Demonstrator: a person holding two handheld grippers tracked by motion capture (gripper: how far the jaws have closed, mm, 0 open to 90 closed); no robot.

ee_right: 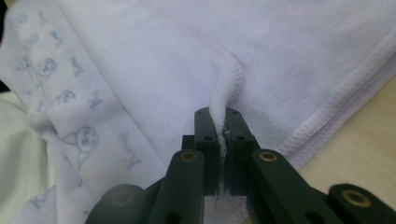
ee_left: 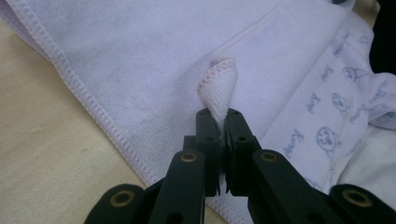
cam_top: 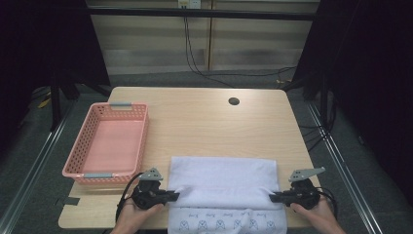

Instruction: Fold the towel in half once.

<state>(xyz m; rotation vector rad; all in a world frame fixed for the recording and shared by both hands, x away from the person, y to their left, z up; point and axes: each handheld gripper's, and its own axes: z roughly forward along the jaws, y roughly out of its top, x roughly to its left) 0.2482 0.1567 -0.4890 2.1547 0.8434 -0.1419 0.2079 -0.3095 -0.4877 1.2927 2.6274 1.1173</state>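
Two grippers, left gripper point(cam_top: 171, 196) and right gripper point(cam_top: 275, 197), each pinch one towel point(cam_top: 221, 183).

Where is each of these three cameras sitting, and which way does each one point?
High view: sits above the person's side, looking forward and down on the table, pink basket and towel; both hands show, holding the left gripper and right gripper.
Left gripper view: rides the left gripper, looking along its black jaws at a pinched towel corner.
Right gripper view: rides the right gripper, looking along its jaws at another pinched corner.
Shared: both gripper views show the towel's printed underside.
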